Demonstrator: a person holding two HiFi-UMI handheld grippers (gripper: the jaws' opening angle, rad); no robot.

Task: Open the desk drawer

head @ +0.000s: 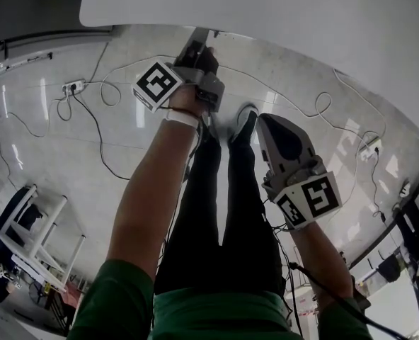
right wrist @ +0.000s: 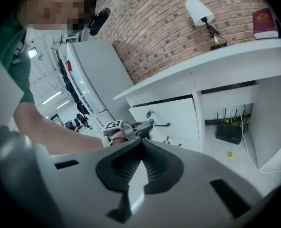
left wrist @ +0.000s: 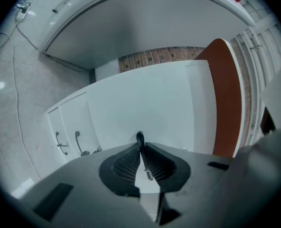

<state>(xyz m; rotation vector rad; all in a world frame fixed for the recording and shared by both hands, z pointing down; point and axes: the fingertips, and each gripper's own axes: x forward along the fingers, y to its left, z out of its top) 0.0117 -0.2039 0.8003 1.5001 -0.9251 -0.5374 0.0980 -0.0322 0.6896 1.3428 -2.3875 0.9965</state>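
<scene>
The white desk [head: 301, 13] has a stack of drawers under its left end. In the right gripper view the top drawer [right wrist: 181, 114] shows a dark gap above its front and a dark bar handle [right wrist: 163, 124]. My left gripper [right wrist: 139, 127] reaches to that handle's end. In the left gripper view its jaws are shut on the dark handle [left wrist: 140, 138] against the white drawer front [left wrist: 145, 103]. From the head view the left gripper [head: 197, 48] disappears under the desk edge. My right gripper [head: 266, 122] hangs back over my legs, shut and empty [right wrist: 141, 141].
Two lower drawer handles [left wrist: 69, 144] sit to the left. A router [right wrist: 230, 129] and cables lie in the desk's knee space. A lamp [right wrist: 200, 8] and a red book [right wrist: 265, 23] stand on the desk. Cables and a power strip [head: 73, 86] cross the floor.
</scene>
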